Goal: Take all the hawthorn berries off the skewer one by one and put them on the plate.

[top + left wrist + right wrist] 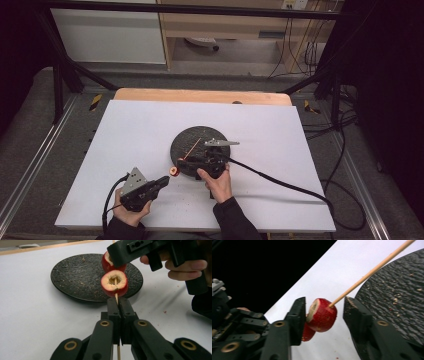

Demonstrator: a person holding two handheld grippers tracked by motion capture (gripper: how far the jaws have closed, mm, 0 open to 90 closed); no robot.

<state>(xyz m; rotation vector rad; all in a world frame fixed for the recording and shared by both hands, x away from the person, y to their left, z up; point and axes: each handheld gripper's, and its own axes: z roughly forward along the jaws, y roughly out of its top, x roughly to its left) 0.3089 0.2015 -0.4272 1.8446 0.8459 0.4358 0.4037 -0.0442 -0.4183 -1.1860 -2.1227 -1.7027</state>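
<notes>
left gripper (117,305) fingers pinching skewer (372,270), right gripper (324,312) fingers spread around red fruit piece (322,315), black plate (75,277) beside

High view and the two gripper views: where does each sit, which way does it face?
High view: above the person, facing forward-down on the table; forearms, left gripper, right gripper show.
Left gripper view: along its shut jaws toward the plate; the right hand shows.
Right gripper view: along its open jaws flanking the fruit.
Shared: fruit, skewer, plate.
</notes>
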